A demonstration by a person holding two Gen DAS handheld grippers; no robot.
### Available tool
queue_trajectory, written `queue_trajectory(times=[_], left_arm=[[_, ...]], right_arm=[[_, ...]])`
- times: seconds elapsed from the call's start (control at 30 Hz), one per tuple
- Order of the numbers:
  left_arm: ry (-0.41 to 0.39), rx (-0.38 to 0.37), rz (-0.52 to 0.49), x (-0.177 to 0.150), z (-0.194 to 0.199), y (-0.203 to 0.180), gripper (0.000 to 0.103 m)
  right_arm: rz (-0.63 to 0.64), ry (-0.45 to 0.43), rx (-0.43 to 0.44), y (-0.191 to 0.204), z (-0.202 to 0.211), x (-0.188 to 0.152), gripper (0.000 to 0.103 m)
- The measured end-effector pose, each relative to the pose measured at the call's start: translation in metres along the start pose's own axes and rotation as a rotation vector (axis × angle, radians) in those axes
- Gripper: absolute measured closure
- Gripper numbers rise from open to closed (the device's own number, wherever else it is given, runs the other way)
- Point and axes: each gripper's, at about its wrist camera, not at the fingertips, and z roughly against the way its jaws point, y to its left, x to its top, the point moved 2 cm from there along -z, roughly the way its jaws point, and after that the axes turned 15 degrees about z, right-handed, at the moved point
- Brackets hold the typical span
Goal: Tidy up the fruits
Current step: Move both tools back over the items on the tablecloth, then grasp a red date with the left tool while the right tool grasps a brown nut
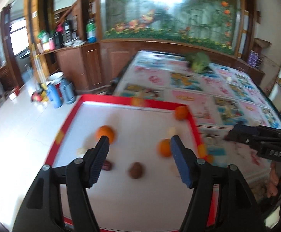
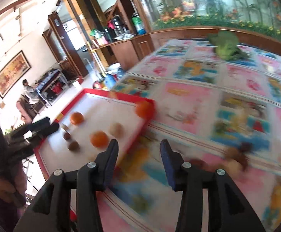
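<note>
Left gripper (image 1: 139, 139): jaws apart, empty, over the tray (image 1: 109, 98).
Right gripper (image 2: 139, 145): jaws apart, empty, over the tabletop (image 2: 188, 100) beside the tray's right rim.
Fruit: three oranges (image 1: 105, 133) and a brown fruit (image 1: 135, 170) in the tray; blurred fruit (image 2: 237, 154) on the tabletop, right of the right jaws.
Nearer hand: right, by my reading.
Views: only the right wrist shows the loose fruit.

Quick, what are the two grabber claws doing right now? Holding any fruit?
Left gripper: jaws open, holding nothing.
Right gripper: jaws open, holding nothing.
</note>
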Motion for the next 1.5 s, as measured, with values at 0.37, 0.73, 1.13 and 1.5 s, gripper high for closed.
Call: queue_trajectory(times=[0.37,0.73,1.13,1.5], left_arm=[[0.09,-0.176,-0.236,-0.04,0.003,-0.108,0.036],[0.118,-0.178,-0.245,-0.046,-0.001,-0.115,0.036],[0.124,-0.181,-0.242,-0.04,-0.007,-0.109,0.036],[0.205,-0.247,-0.3,-0.036,-0.034,-0.144,0.036]], right_arm=[[-0.172,0.064,-0.051,-0.057,0.027,-0.061,0.057],[-0.168,0.069,-0.024,-0.054,-0.01,-0.037,0.059],[-0.044,0.124,-0.125,-0.054,-0.026,-0.025,0.084],[-0.039,0.148,-0.139,-0.072,0.013,-0.055,0.084]])
